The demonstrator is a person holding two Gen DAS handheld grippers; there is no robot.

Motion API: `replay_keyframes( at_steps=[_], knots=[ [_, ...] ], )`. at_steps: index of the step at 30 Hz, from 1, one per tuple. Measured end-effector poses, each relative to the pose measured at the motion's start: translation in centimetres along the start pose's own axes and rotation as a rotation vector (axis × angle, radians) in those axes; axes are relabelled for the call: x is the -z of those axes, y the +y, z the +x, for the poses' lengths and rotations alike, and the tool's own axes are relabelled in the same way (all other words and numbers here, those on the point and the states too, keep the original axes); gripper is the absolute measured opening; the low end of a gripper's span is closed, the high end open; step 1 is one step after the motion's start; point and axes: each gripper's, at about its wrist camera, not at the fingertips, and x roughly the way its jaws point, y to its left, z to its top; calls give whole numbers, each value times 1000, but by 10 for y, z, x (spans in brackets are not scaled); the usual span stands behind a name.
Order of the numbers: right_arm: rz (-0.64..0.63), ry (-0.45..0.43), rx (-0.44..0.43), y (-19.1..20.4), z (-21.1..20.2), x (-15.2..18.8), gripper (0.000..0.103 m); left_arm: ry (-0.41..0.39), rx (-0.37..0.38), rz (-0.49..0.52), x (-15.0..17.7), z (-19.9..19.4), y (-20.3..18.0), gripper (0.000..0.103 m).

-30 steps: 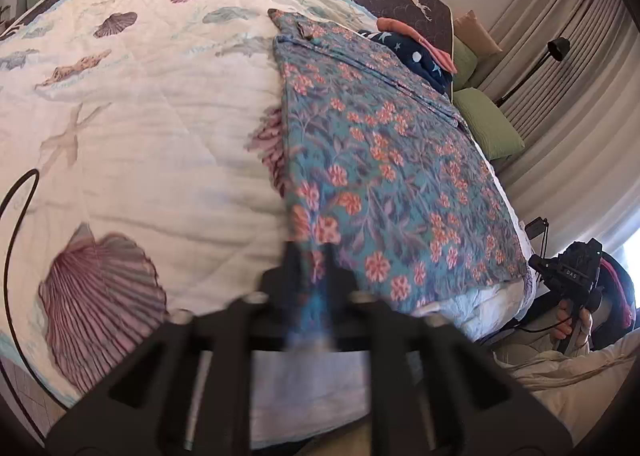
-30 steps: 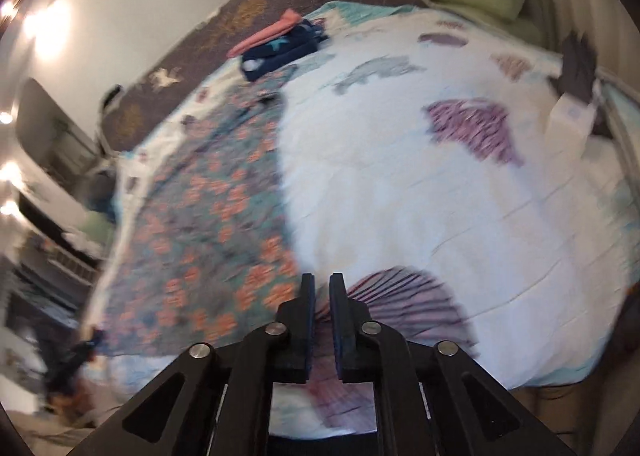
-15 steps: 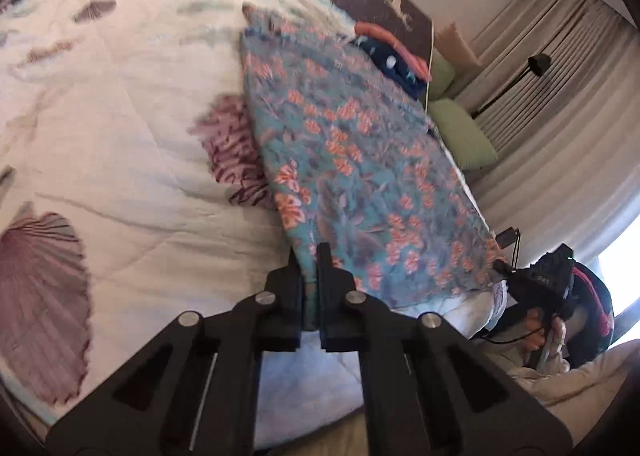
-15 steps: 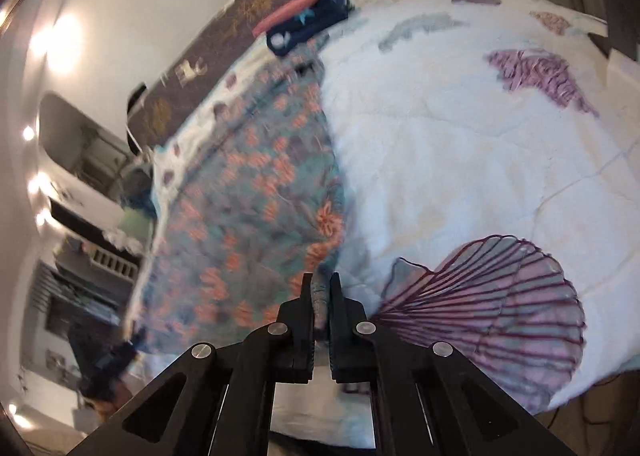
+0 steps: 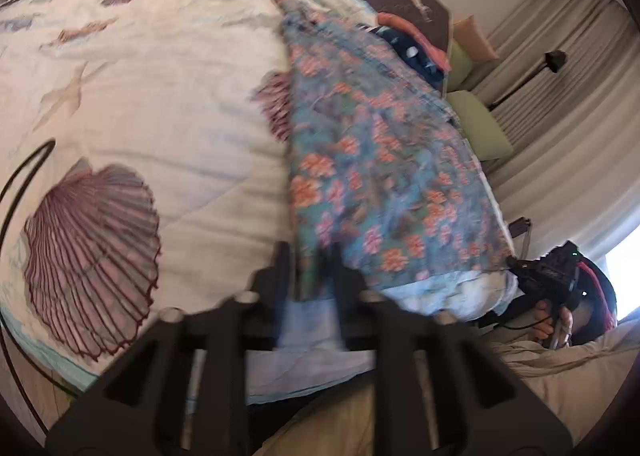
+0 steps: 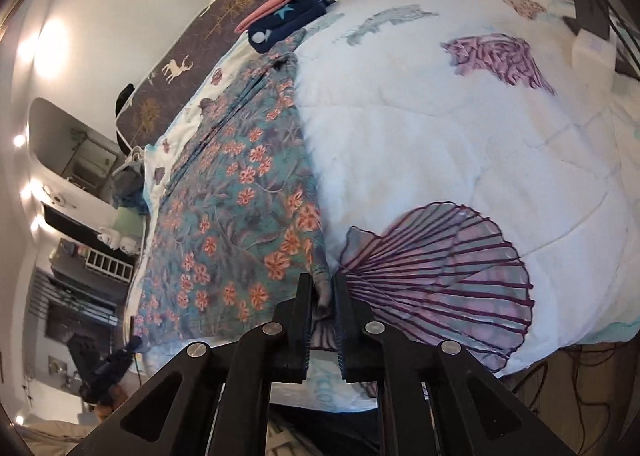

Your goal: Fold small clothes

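- The floral garment (image 5: 376,176) lies flat on the bed, on the white quilt (image 5: 160,96) printed with shells, and runs from the near edge of the bed towards the headboard end.
- One long side of the garment follows one side edge of the bed; the other long side lies across the middle of the quilt.
- The left gripper (image 5: 308,268) is at the near edge of the bed. Its jaws are opening, with one near corner of the garment between them. This view is blurred, so pad contact with the cloth cannot be confirmed.
- The right gripper (image 6: 322,296) is at the other near corner of the garment, beside a large purple shell print (image 6: 440,268). Its jaws are opening; a fold of the cloth sits between the fingers, with a gap visible on both sides.
- A dark blue folded item (image 6: 288,22) with a pink folded item (image 6: 272,4) on it lies near the far end of the garment, at the headboard edge of the bed.
- A black cable (image 5: 16,184) curves over the quilt near one side edge.
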Motion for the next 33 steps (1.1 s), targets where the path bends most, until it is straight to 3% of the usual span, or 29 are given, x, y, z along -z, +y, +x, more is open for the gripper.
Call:
replay_keyframes(
  at_steps=[1,2,4,5,6,7,9,11,17,20,26,33],
  knots=[
    [8,-4,-9,-2,-2,-1,20,-9,16,-10,1,-2,-1,37],
    [14,-7,-21,-3,-3,-2,29,-19,37,-21,2,-3,-1,52],
    [12,-11,-48,-3,-4,-6,40,-33,69,-24,0,-2,-5,64],
    [2,-7,-55,-2,-2,-7,41,-34,60,-10,-1,1,-8,64],
    [-6,6,-49,0,3,-9,41,-28,39,13,-1,4,-12,63],
    [-12,20,-35,2,9,-9,38,-27,17,38,-2,7,-16,55],
    [-24,33,-2,6,17,-10,5,-7,24,51,-4,10,-20,9],
    [-20,23,-25,8,15,-11,4,-2,55,6,-4,7,-16,8],
    [-7,-94,-212,14,-35,-23,4,-160,202,53,-14,-46,-33,8],
    [-52,-129,-201,24,-48,-25,4,-162,161,80,-15,-52,-37,8],
    [-68,-103,-160,25,-42,-19,4,-103,74,86,-12,-37,-39,8],
    [-95,-119,-208,37,-40,-37,4,-155,72,144,-36,-48,-56,8]
  ],
)
